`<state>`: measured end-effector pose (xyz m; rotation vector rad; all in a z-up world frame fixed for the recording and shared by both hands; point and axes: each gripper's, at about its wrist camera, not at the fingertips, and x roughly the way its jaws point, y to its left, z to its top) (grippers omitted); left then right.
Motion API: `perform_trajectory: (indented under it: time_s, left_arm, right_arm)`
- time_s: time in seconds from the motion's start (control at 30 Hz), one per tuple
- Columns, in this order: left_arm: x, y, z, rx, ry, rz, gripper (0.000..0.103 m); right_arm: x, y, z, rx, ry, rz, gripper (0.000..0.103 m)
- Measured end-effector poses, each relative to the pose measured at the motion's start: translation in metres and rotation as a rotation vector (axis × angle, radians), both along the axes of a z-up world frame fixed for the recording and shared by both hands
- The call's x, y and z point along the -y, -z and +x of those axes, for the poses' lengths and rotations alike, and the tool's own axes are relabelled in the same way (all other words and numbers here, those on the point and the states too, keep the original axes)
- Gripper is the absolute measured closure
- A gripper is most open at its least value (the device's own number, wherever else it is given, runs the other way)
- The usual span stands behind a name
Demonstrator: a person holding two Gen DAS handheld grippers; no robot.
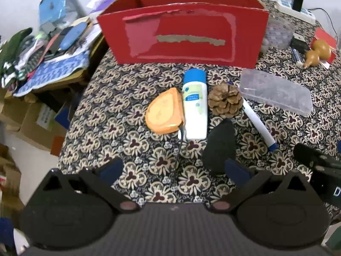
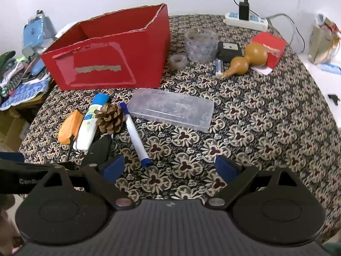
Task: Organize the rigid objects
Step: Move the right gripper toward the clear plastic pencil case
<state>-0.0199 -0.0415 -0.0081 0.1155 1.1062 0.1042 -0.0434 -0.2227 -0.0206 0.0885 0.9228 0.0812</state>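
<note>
left claw (image 1: 173, 168) wide, empty | right claw (image 2: 170, 168) wide, empty | white bottle (image 1: 195, 104) lying on desk (image 1: 127, 132) ahead of left claw, before red box (image 1: 183, 32) | likely light, stiff, slick | grip across mid-body

Evenly lit by soft indoor light, shadows faint. Glare on the glossy red cardboard box (image 1: 183, 32). Strong fisheye bending toward dark corners; slightly soft throughout, blurriest near edges.
</note>
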Motion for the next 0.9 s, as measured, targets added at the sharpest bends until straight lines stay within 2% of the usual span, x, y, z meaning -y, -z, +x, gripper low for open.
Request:
perform_trajectory:
  time_s: [0.33,0.9]
  left_arm:
    - [-0.003,0.004,0.016,-0.004,0.098,-0.008,0.001]
    - [-0.008,0.004,0.039,0.003,0.164,-0.023,0.001]
  right_arm:
    - [-0.006,0.005,0.007,-0.033,0.081,0.015,0.023]
    - [-0.01,0.007,0.016,-0.022,0.146,0.004,0.023]
